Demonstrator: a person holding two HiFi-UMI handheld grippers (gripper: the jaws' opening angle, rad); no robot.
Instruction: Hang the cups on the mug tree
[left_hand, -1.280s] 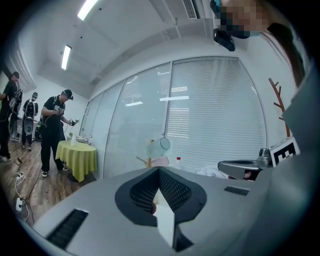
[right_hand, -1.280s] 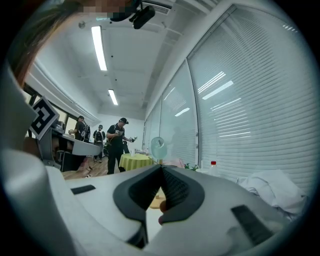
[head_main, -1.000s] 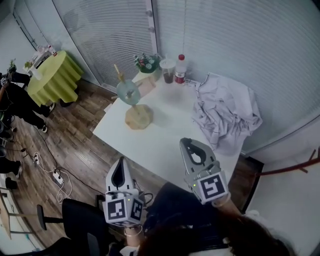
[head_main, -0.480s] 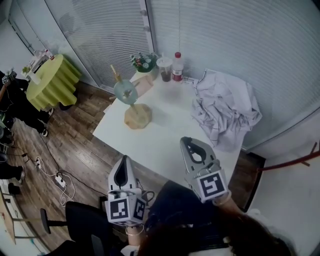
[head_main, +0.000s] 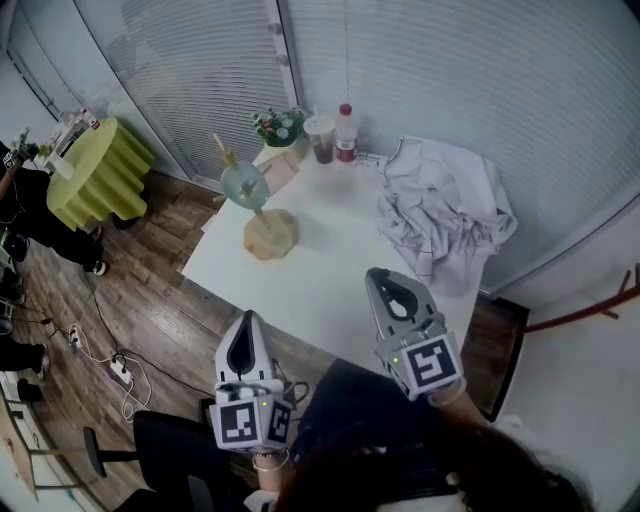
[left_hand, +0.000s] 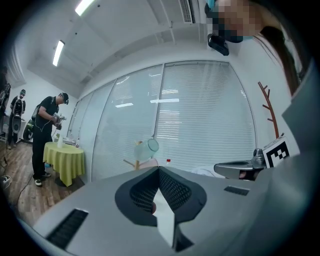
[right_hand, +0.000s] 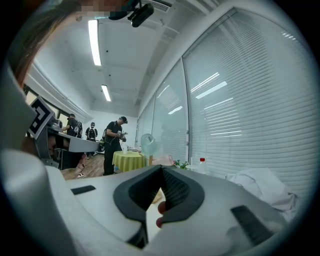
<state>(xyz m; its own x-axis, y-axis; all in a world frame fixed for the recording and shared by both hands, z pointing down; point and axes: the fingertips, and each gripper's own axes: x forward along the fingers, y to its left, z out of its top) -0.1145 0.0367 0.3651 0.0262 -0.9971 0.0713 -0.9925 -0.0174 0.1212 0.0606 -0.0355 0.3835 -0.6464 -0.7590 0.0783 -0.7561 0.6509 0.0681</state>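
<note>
Well off to the left of your left tongs (head_main: 246, 325), a round table (head_main: 95, 170) is standing under a yellow-green cloth on the wood floor. A person in black (left_hand: 47, 135) is standing beside it.

You are holding the left tongs level, just short of the near edge of the desk (head_main: 320, 280). Their pads are pressing together at the tip, and nothing is sitting between them.

Ahead of these tongs and well apart from them, the mug tree (head_main: 268, 232) is standing upright on the far left part of the desk. One pale blue-green cup (head_main: 243, 184) is hanging tilted on it.

Beyond the tree, further from both tongs, a small plant (head_main: 280, 125), a drink beaker (head_main: 322, 138) and a red-capped bottle (head_main: 346, 135) are lining the far edge of the desk.

You are holding the right tongs (head_main: 376, 278) level at the near edge of the desk. Their pads are likewise meeting and pinching nothing. The cup is hanging ahead and to the left of them, well apart.

Ahead and to the right of the right tongs, a crumpled white cloth (head_main: 445, 220) is lying on the desk.
</note>
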